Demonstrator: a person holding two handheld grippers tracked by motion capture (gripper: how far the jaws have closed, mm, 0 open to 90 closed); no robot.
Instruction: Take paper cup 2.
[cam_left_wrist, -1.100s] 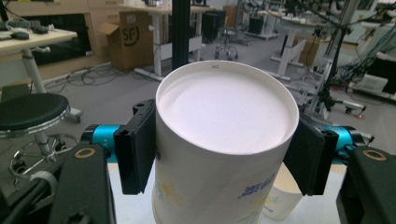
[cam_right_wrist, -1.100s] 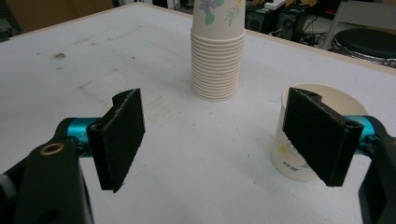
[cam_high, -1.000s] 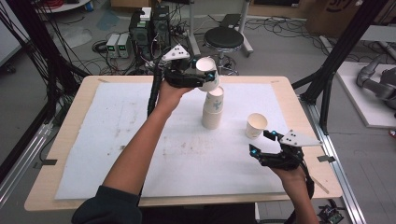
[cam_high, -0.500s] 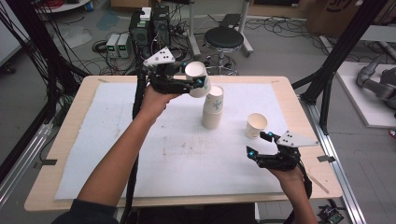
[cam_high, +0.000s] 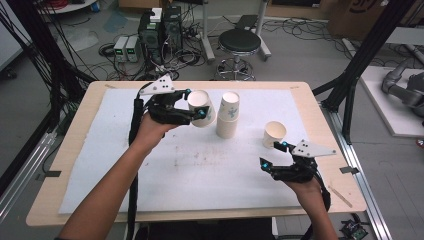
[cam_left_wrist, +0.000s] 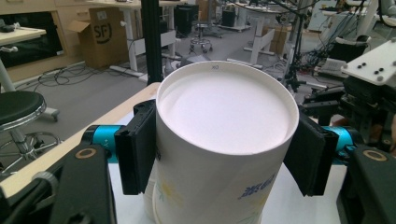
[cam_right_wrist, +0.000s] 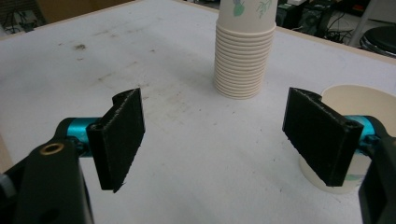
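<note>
The left gripper (cam_high: 196, 104) is grasping a paper cup (cam_high: 202, 107) in the air just left of the cup stack (cam_high: 228, 115), so it is best lowering it level before letting go, while the right gripper (cam_high: 274, 154) is waiting unclenched near the single cup (cam_high: 274, 134).

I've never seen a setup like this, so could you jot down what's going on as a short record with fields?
Left gripper: shut on a paper cup, held above the table
Right gripper: open, nothing between its jaws
Cup stack: upside down, mid-table
Single cup: upright, just beyond the right gripper
Table: white sheet with dark smudges
</note>
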